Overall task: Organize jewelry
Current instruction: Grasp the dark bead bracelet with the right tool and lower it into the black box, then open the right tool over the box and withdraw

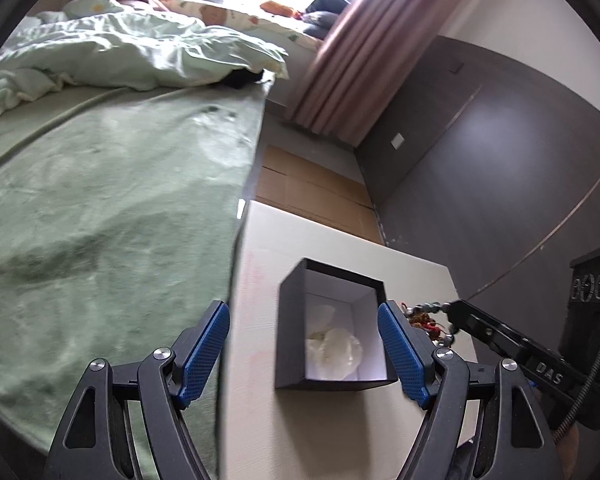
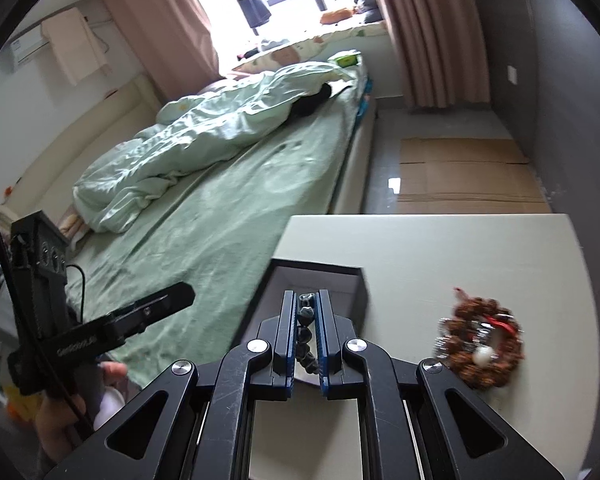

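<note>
Gripping: right gripper (image 2: 306, 304) pinches a dark bead strand (image 2: 305, 326) over the black box (image 1: 296, 336).
Left gripper (image 1: 304, 354): jaws spread, empty.

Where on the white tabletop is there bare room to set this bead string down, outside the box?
Free: the far half of the white tabletop, between the open black box and the far edge. Also the near strip by the left gripper. Crowded: the right side, where the brown bead bracelet pile lies beside the box. The right gripper, shut on the dark bead string, hangs over the box.
</note>
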Action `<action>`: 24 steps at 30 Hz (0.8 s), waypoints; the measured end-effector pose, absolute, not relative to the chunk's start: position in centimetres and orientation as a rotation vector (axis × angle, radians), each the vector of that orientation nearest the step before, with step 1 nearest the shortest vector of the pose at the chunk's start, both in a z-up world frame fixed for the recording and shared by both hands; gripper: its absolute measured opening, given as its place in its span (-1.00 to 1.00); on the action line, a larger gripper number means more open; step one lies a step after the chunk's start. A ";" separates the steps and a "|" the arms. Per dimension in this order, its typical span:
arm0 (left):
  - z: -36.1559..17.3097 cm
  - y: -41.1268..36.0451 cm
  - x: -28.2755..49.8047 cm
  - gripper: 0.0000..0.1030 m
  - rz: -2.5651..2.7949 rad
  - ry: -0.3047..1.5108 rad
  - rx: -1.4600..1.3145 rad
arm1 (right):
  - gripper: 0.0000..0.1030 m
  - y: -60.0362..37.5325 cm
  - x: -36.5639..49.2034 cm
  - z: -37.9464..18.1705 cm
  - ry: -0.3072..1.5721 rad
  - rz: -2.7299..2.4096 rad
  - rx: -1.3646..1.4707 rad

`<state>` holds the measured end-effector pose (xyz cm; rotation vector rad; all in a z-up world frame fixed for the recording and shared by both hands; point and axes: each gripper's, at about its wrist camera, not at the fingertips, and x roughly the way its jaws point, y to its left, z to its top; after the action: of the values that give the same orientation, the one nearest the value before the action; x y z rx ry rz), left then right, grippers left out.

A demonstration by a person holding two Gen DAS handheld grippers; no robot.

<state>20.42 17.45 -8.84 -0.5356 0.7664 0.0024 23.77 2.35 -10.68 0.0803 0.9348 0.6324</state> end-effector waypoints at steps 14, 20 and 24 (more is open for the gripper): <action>-9.2 20.0 17.7 0.50 0.076 0.752 -0.576 | -0.32 6.8 26.2 -14.5 1.082 0.625 0.080; -9.1 18.8 18.1 0.50 0.042 0.753 -0.571 | -0.06 3.2 25.4 -13.9 1.056 0.555 0.138; -8.8 17.1 18.8 0.50 -0.003 0.755 -0.548 | -0.06 0.7 24.4 -13.3 1.036 0.506 0.158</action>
<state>18.84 17.08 -8.80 -0.5481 0.7547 -0.0025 24.43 0.67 -13.27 0.1577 1.0361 0.5056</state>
